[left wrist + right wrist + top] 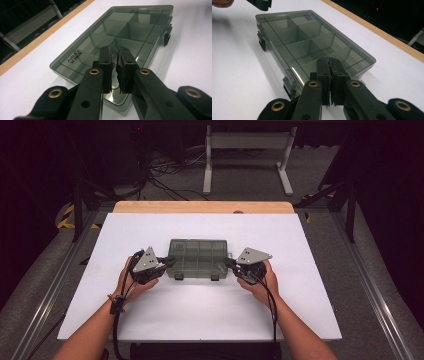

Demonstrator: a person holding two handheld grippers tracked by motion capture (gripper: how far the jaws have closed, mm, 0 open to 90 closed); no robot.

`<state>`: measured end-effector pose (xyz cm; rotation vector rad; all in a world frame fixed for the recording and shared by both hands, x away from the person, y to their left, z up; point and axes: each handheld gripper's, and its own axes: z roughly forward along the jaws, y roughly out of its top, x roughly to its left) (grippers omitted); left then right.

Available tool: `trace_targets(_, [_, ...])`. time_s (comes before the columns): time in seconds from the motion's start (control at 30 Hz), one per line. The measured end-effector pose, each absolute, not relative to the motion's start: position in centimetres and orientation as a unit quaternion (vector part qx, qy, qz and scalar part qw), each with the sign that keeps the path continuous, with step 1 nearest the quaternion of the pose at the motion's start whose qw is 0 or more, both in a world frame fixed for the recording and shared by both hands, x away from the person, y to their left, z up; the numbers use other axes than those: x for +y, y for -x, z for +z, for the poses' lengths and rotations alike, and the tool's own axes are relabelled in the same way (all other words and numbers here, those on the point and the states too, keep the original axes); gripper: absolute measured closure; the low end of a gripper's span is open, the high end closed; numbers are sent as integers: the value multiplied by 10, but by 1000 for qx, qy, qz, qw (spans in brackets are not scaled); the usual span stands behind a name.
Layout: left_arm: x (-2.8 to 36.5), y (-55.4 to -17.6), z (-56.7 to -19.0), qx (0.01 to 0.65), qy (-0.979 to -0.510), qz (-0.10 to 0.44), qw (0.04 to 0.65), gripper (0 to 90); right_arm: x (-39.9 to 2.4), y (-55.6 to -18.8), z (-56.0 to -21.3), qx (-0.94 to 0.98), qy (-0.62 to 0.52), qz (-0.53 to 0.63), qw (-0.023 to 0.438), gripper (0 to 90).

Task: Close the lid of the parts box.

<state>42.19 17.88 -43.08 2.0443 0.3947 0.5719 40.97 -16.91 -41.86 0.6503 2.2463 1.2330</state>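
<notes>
Nearest, two forearms enter from the table's [200, 320] near edge. The left gripper [169, 262] sits at the left short end of the compartment box [198, 258], fingers a narrow slit apart, nothing between them. The right gripper [231, 263] sits at the right end, fingers closed together, empty. The box is smoky translucent plastic, lid shut, dividers visible inside, two latches on its near side, lying flat mid-table. Contents cannot be made out. White surface lies open around it; a wooden strip [202, 207] borders the far edge.
</notes>
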Motion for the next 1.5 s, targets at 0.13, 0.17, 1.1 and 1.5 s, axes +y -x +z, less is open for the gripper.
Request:
trace_targets(0.13, [179,-423,-431,162,-833,236,473,767,-169,-410,-419,823,-238,452,247,856])
trace_targets(0.17, [179,-423,-431,162,-833,236,473,760,-169,-410,-419,823,-239,453,248,845])
trace_targets(1.1, [174,-423,-436,182,-828,259,463,380,-167,-418,-425,809,-273,454,256,351])
trace_targets(1.5, [173,-425,-439,205,-823,262,461,127,-168,-421,-427,799,-296,449,270,149])
